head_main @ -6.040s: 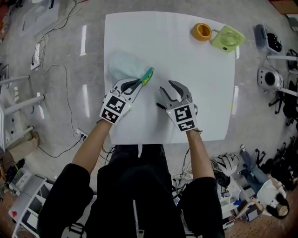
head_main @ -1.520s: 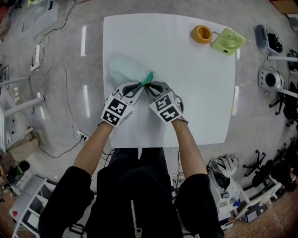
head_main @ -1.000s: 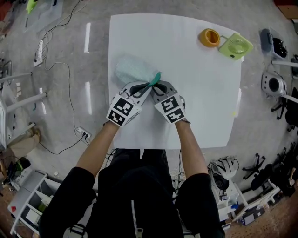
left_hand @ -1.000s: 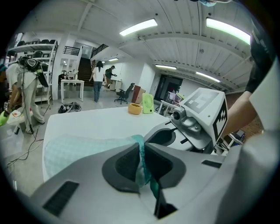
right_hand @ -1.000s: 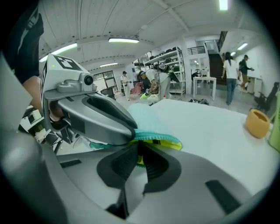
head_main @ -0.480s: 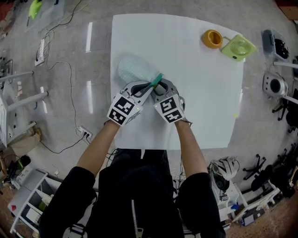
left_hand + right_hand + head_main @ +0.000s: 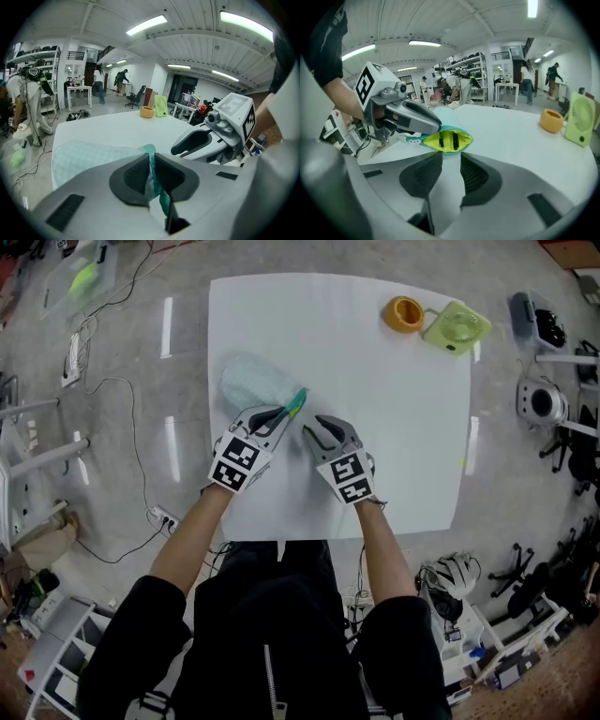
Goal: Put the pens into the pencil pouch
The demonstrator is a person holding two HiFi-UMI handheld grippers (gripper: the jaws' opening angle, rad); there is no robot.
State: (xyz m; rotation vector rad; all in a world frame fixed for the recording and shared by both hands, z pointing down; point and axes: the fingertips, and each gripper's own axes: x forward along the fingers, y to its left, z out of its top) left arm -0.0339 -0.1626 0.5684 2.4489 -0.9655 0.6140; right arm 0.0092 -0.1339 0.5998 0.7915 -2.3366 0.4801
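Grippers: two, nearest the body.
Right gripper (image 7: 317,425) (image 7: 447,173): backed off from the pouch mouth, where it sat half a second ago; jaws have just been opening, now spread, nothing between.
Left gripper (image 7: 281,412) (image 7: 152,169): unchanged, pinching the pouch's teal edge.
Pouch (image 7: 248,382) (image 7: 464,138): one, on table (image 7: 394,427); mouth gapes toward right gripper, apart from it; yellow lining.
Pens (image 7: 454,140): two, dark, inside the mouth.
Far corner: one orange roll (image 7: 405,308), one green fan (image 7: 457,322), just beside each other.
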